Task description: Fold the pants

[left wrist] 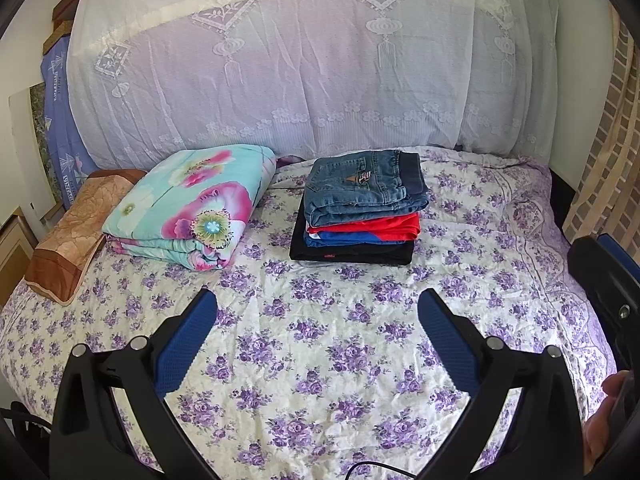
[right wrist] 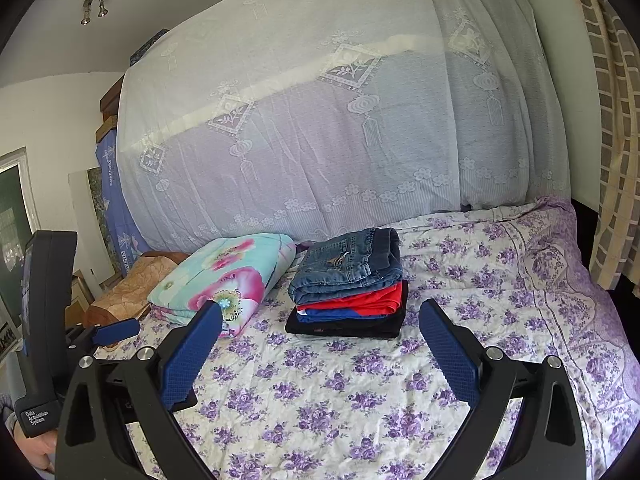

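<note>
Folded jeans (left wrist: 362,192) top stack of folded clothes (left wrist: 354,240) on bed (left wrist: 320,360). Left claw (left wrist: 318,308), right claw (right wrist: 320,318) spread wide, empty. Unfolded pants: none visible; probably done.

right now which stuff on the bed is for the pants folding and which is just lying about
For the job:
folded jeans on top of the clothes stack
left gripper and right gripper, both open and empty

Lying about:
floral quilt
brown pillow
lace cover

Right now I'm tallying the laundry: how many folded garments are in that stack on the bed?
4, stacked on the bedspread beside the floral quilt: jeans on top, a red piece, a blue one, a black one at bottom. More could be hidden between layers.
</note>
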Motion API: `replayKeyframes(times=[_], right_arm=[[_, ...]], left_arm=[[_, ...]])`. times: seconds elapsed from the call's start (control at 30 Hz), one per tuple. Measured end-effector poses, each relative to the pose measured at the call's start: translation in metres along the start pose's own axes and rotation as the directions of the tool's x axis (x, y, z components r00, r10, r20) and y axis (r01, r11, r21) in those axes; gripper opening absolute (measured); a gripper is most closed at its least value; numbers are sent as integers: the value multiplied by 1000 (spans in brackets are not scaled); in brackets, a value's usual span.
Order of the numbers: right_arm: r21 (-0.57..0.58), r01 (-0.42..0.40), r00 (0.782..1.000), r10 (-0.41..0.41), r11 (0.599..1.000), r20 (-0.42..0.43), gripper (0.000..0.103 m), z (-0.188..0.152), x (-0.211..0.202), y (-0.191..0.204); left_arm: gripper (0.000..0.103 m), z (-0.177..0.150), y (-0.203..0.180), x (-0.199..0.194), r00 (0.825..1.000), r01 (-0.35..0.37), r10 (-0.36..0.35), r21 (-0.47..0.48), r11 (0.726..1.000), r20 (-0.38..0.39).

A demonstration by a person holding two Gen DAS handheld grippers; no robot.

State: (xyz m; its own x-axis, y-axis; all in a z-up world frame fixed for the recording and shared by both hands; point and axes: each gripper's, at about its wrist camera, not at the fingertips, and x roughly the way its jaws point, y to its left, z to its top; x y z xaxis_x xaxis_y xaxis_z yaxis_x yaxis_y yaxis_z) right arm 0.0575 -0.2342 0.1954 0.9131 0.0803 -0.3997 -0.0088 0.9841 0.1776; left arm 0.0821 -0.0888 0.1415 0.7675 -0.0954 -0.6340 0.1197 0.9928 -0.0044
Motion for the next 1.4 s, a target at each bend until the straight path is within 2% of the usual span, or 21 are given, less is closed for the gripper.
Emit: replayKeyframes(times=[0.8,1.07,1.4], right_arm=[[6,3,1000,-3,1000,-8,99,-1,3,-2],[20,11,1000,-10,1000,-10,99,-5,5,-5],[31,12,1000,-12,999,-11,99,-5,7,-5]], left_arm=[[98,-2,-3,1,1000,14,-14,8,1000,4],[98,-3,-1,8,1000,-11,11,-1,1000,3],[98,1,-1,13,1000,18,-18,16,1000,-19]])
